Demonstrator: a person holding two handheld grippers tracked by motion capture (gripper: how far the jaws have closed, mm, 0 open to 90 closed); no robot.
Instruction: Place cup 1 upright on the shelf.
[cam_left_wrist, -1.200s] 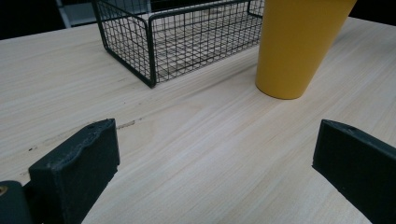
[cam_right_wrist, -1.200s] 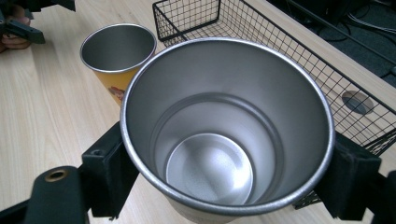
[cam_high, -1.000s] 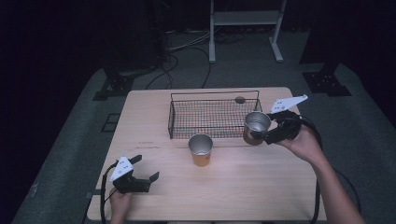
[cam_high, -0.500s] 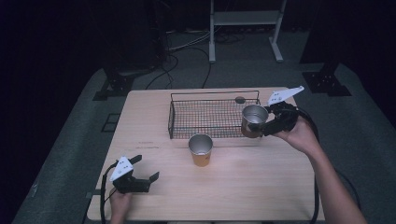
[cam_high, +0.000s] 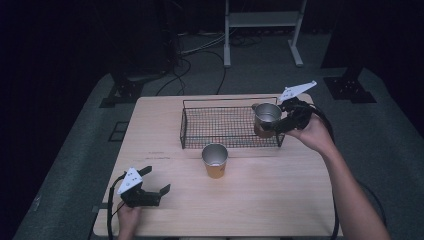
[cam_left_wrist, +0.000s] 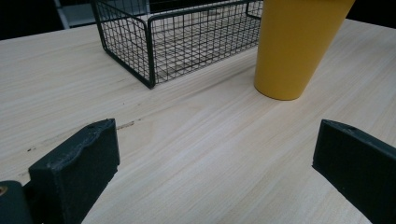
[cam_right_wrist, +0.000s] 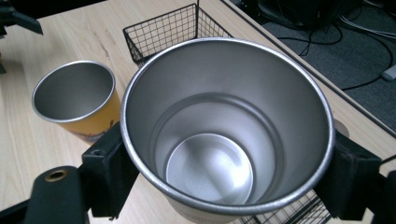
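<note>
Worktop (cam_high: 280, 190) carries a wire basket (cam_high: 227, 127) w/ a yellow steel-lined cup (cam_high: 215, 160) just in front. R gripper (cam_high: 280, 122) has fingers clamped on a steel cup (cam_high: 266, 119), upright, held over basket's right end; probably goes straight down. L gripper (cam_high: 150, 187) rests near the front-left corner, fingers apart, nothing between.
</note>
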